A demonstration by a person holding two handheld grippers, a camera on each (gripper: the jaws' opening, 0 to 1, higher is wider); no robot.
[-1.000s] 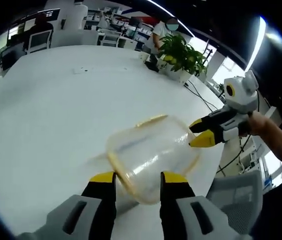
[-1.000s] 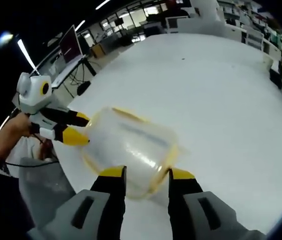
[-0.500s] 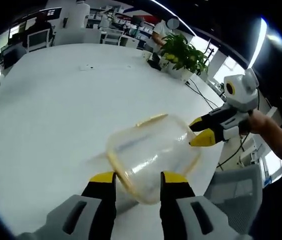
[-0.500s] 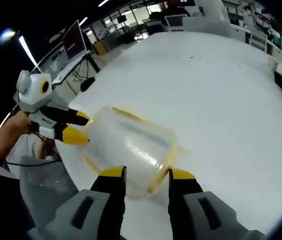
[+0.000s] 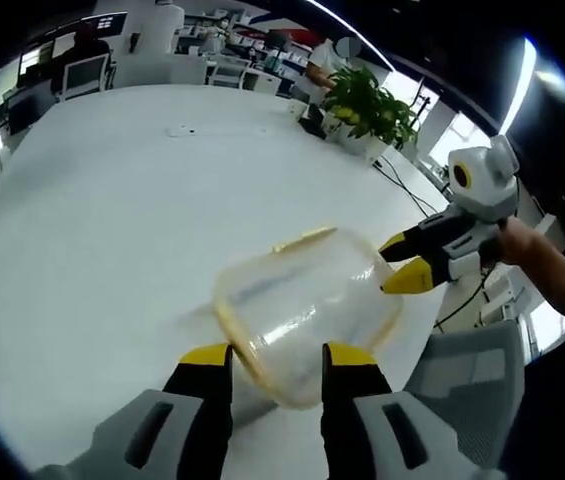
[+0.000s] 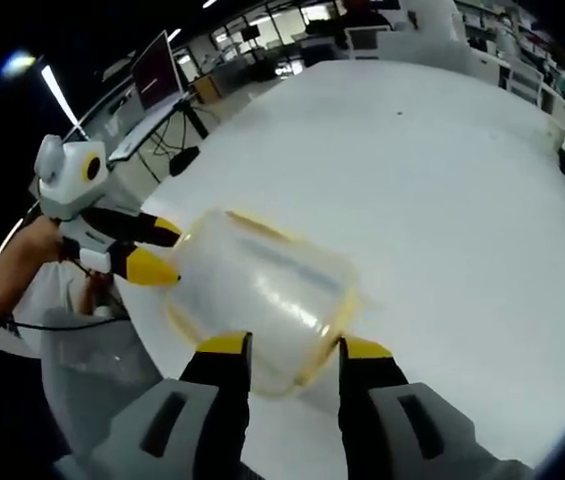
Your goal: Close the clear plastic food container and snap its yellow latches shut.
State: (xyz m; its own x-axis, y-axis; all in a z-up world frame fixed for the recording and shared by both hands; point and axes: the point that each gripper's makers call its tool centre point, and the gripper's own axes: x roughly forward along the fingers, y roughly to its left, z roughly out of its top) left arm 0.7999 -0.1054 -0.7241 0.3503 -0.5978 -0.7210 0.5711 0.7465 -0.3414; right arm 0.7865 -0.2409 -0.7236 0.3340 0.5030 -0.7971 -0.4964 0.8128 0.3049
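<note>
The clear plastic container (image 5: 297,300), with a yellow rim and a yellow latch strip (image 5: 304,238), hangs tilted above the white table (image 5: 102,210). My left gripper (image 5: 279,356) is shut on its near end, the rim sitting between the yellow-tipped jaws. My right gripper (image 5: 403,262) comes in from the right and pinches the far end. In the right gripper view the same container (image 6: 262,285) sits between my right gripper (image 6: 287,347) at its near end and my left gripper (image 6: 154,252) at its left end. Whether the lid is fully seated is too blurred to tell.
A potted plant (image 5: 367,105) stands at the table's far right edge, with a person (image 5: 324,62) behind it. A grey chair (image 5: 472,375) sits beside the table's near edge, also the grey chair (image 6: 82,365). A monitor (image 6: 150,78) stands off the table. A hand (image 5: 537,262) holds the right gripper.
The background has slid slightly in both views, so both hands moved together. The container keeps the same place between the two grippers; both grips are unchanged.
</note>
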